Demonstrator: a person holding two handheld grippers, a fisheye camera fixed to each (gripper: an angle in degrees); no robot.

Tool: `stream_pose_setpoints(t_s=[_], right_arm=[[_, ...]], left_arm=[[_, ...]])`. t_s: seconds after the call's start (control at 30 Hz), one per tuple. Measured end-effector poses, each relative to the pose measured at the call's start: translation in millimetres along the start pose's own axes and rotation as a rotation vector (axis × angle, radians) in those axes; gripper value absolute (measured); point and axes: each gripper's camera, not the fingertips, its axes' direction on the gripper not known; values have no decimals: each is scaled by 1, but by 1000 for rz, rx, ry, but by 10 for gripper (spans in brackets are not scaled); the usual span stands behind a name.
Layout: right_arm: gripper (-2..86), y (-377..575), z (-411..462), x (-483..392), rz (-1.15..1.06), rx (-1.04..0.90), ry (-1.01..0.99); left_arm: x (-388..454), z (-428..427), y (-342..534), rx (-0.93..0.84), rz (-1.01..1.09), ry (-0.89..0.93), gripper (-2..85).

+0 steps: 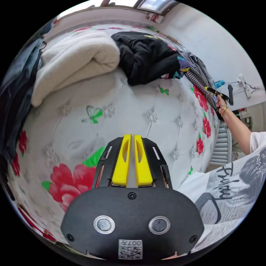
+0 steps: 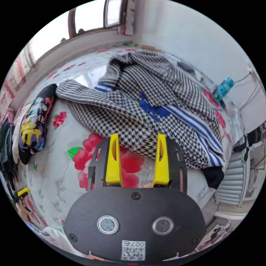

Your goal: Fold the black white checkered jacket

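The black and white checkered jacket (image 2: pixel 155 108), with blue stripes on it, lies crumpled on the flowered bed near its edge. My right gripper (image 2: pixel 137 138) hovers open just before the jacket's near hem, nothing between its yellow jaws. In the left gripper view the jacket (image 1: pixel 198 73) is a small heap at the bed's far right edge, with the right gripper (image 1: pixel 212 90) and a hand beside it. My left gripper (image 1: pixel 132 137) is shut and empty over the bare quilted bed (image 1: pixel 155 116), far from the jacket.
A rolled cream blanket (image 1: pixel 74 59) and a black printed garment (image 1: pixel 149 55) lie at the bed's far side; that garment (image 2: pixel 34 124) is left of the jacket. A wall (image 2: pixel 194 36) and a blue object (image 2: pixel 224 88) stand beyond the bed. A person's printed shirt (image 1: pixel 232 185) is at right.
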Motion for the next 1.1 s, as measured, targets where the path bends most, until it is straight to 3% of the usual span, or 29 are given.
stream_pose_setpoints(t_s=[0.07, 0.2, 0.33, 0.5, 0.6, 0.83, 1.1], right_arm=[[152, -11, 43, 20, 95, -122, -70], [110, -29, 47, 3, 101, -123, -44], [60, -28, 38, -42, -95, -241, -83], [44, 38, -14, -87, -279, -147, -100], [38, 75, -79, -84, -236, -44, -297], [27, 191, -188, -97, -131, 11, -999], [20, 275, -277, -330, -597, -21, -1278]], left_arm=[[1, -3, 13, -13, -28, 16, -5], [11, -10, 25, -47, -18, 57, -9], [21, -30, 30, -36, 14, 94, -10], [19, -55, 46, -18, -3, 142, -10], [15, -73, 61, 8, -10, 180, -10], [7, -118, 99, 53, 18, 256, -10], [-29, -179, 143, 173, -52, 331, -10]])
